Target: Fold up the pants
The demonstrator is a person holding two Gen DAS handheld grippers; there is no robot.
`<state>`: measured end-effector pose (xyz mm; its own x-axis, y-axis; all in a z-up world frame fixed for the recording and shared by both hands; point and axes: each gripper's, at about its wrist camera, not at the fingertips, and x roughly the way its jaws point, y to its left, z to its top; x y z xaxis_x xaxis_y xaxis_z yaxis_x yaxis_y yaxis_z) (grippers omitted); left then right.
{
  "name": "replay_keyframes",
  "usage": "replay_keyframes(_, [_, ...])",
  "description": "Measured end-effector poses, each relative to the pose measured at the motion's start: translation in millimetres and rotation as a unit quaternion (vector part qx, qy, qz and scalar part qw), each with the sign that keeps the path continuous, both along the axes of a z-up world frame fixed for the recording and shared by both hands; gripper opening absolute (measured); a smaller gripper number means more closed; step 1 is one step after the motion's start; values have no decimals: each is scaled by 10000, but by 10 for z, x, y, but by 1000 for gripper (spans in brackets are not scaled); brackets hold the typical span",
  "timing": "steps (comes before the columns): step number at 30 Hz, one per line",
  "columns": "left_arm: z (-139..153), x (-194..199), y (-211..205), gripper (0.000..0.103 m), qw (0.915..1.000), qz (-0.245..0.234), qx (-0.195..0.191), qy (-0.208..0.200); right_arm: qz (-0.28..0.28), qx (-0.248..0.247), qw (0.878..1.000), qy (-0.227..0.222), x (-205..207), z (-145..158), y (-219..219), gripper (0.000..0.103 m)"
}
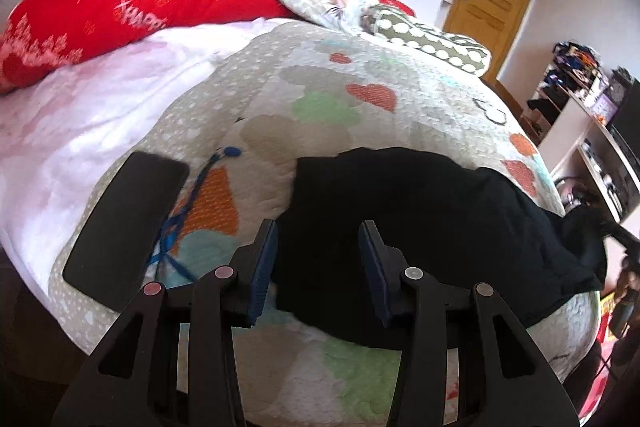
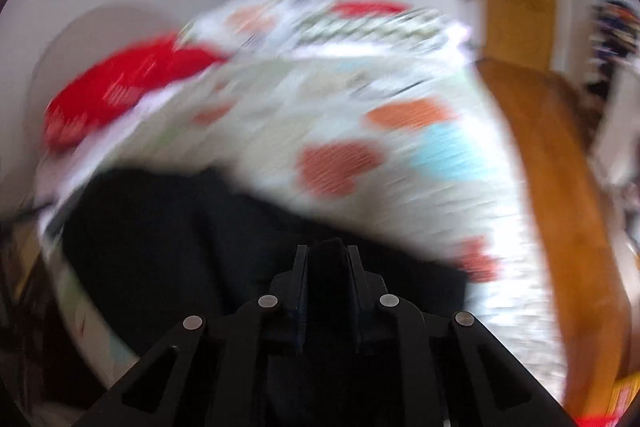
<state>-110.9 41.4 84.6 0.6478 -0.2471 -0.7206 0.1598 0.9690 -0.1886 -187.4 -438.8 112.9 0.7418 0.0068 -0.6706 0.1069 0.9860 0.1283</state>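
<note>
So the black fabric pants were lying bunched on the quilted bedspread with orange, green and blue heart patches, spread from the middle of my left camera's view out toward 3 o'clock, where one end drooped over the bed edge. My left gripper hung over the near edge of them with its jaws apart and nothing pinched; the blue pads weren't pressing on any cloth as far as I could see.

My right gripper was a different story: jaws nearly together with a fold of the black pants standing up between them, so it was clamped on the fabric. That view was badly motion-blurred, mind.

Other stuff on the bed: a flat black rectangular phone at about 9 o'clock from the left gripper, a blue cord just beside it, and a red printed pillow up at 11 o'clock.
</note>
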Motion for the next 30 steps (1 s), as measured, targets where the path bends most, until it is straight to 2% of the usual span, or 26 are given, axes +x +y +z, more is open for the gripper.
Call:
replay_keyframes(2, [-59, 14, 38, 42, 9999, 51, -72, 83, -426, 84, 9990, 50, -56, -5, -227, 15])
replay_keyframes(5, [-167, 36, 28, 42, 9996, 58, -110, 258, -754, 127, 9966, 300, 33, -267, -360, 15])
replay_keyframes(7, [-207, 33, 7, 42, 9994, 46, -55, 334, -976, -54, 9924, 744, 164, -500, -375, 22])
replay_keyframes(8, [-205, 24, 10, 42, 9994, 29, -43, 338, -1033, -98, 9907, 883, 172, -566, -382, 32])
replay_keyframes(10, [-165, 14, 58, 46, 9996, 25, -46, 277, -1169, -168, 9905, 706, 104, -496, -357, 36])
replay_keyframes(11, [-142, 21, 91, 55, 9997, 61, -51, 243, -1195, -216, 9905, 647, 68, -426, -328, 40])
replay_keyframes(13, [-107, 88, 169, 66, 9995, 191, -113, 210, -1191, -349, 9913, 443, 21, -266, -236, 42])
replay_keyframes(14, [-104, 123, 186, 67, 9994, 206, -140, 238, -1108, -381, 9926, 306, 0, -182, -164, 44])
replay_keyframes(17, [-141, 290, 164, 67, 9991, 157, -138, 366, -301, -93, 9994, -106, -7, 28, 272, 46])
replay_keyframes(20, [-247, 502, 102, 67, 9983, 138, 18, 573, 777, 380, 9960, -227, 76, 42, 804, 46])
replay_keyframes(23, [-347, 703, 65, 67, 9975, 123, 39, 699, 2006, 475, 9783, -194, 180, -69, 1569, 46])
replay_keyframes(27, [-365, 876, -16, 65, 9979, -82, 143, 622, 3084, 331, 9507, -50, 285, -268, 2429, 46])
replay_keyframes(28, [-361, 902, -43, 55, 9980, -154, 199, 582, 3278, 274, 9443, -61, 301, -302, 2597, 46])
replay_keyframes(29, [-361, 936, -68, 37, 9977, -262, 186, 601, 3393, 210, 9404, -71, 306, -326, 2728, 46])
replay_keyframes(30, [-352, 973, -92, 30, 9971, -359, 146, 650, 3530, 111, 9355, -75, 330, -354, 2904, 46])
